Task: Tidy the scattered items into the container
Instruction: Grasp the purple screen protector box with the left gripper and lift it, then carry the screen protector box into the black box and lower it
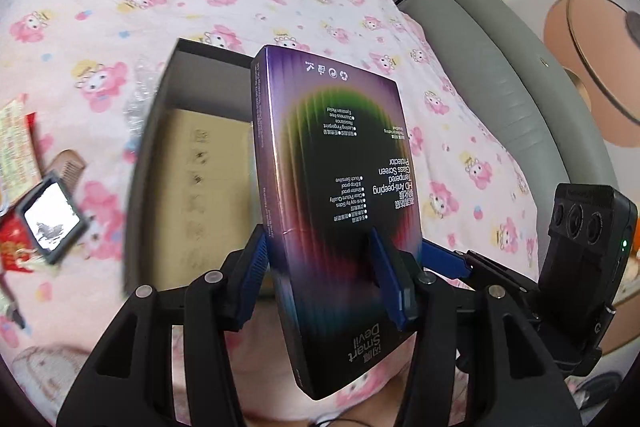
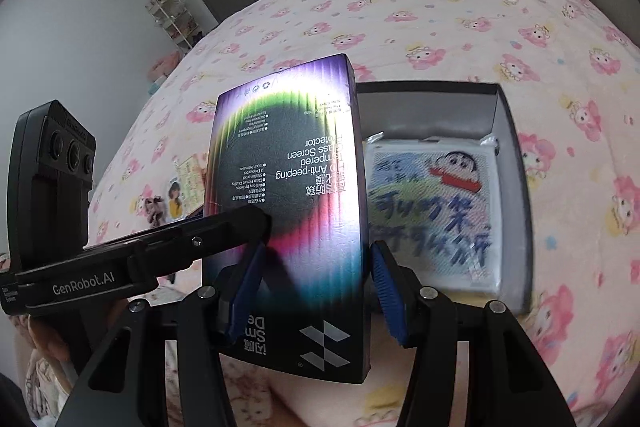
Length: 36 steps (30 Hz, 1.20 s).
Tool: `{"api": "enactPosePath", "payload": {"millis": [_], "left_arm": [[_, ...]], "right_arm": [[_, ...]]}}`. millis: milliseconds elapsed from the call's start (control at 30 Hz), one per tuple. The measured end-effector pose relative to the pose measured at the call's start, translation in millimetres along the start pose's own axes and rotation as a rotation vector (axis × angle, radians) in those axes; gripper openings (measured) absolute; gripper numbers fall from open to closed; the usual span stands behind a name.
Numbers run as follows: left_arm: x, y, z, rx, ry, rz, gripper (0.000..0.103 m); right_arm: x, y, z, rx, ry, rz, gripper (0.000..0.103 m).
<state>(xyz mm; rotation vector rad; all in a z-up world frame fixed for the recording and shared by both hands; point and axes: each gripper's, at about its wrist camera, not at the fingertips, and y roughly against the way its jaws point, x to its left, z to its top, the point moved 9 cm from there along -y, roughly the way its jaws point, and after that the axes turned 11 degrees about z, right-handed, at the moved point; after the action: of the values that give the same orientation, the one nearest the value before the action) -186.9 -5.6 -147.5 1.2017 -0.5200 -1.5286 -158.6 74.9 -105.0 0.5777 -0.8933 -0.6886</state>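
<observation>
**Two grippers, one box, and a shared grip that could slip**

Both the left gripper (image 1: 320, 271) and right gripper (image 2: 316, 287) clamp the screen protector box (image 1: 332, 187) (held upright, off the bed). Uneven pulling could twist it loose short of the open container (image 2: 516, 187) beyond.

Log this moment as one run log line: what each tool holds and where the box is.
left tool: shut on screen protector box | right tool: shut on same box | open container: behind it on bed, cartoon packet inside
</observation>
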Motion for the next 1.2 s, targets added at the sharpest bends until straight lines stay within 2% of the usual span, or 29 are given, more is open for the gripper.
{"api": "enactPosePath", "payload": {"millis": [100, 200, 333, 467, 600, 767, 967, 1133, 1200], "left_arm": [[-5.2, -21.6, 15.7, 0.025, 0.032, -0.020, 0.052], [-8.5, -43.9, 23.2, 0.050, 0.033, 0.005, 0.054], [-11.8, -68.5, 16.6, 0.084, 0.028, 0.047, 0.054], [-16.4, -92.0, 7.5, 0.129, 0.044, 0.053, 0.055], [-20.7, -109.7, 4.8, 0.142, 0.073, 0.042, 0.055], [-21.2, -121.3, 6.0, 0.163, 0.093, 0.012, 0.057], [-15.2, -128.6, 6.5, 0.197, 0.114, 0.006, 0.058], [-6.1, -128.2, 0.5, 0.203, 0.135, 0.022, 0.059], [-3.7, -130.5, -3.4, 0.213, 0.126, 0.054, 0.053]], "right_arm": [[-17.5, -5.3, 19.6, 0.013, 0.028, -0.021, 0.050], [-38.2, -15.0, 27.4, 0.037, 0.032, -0.009, 0.050], [-68.0, -26.1, 21.5, 0.045, -0.048, 0.075, 0.050], [-90.1, -30.2, 10.2, 0.060, -0.098, 0.089, 0.050], [-104.7, -31.3, 9.7, 0.059, -0.144, 0.073, 0.050], [-111.1, -29.2, 8.6, 0.053, -0.137, 0.043, 0.050], [-108.8, -38.2, 8.7, 0.061, -0.049, -0.050, 0.050], [-104.8, -43.6, 5.5, 0.067, -0.004, -0.075, 0.050], [-104.6, -45.2, 5.7, 0.067, 0.012, -0.096, 0.050]]}}
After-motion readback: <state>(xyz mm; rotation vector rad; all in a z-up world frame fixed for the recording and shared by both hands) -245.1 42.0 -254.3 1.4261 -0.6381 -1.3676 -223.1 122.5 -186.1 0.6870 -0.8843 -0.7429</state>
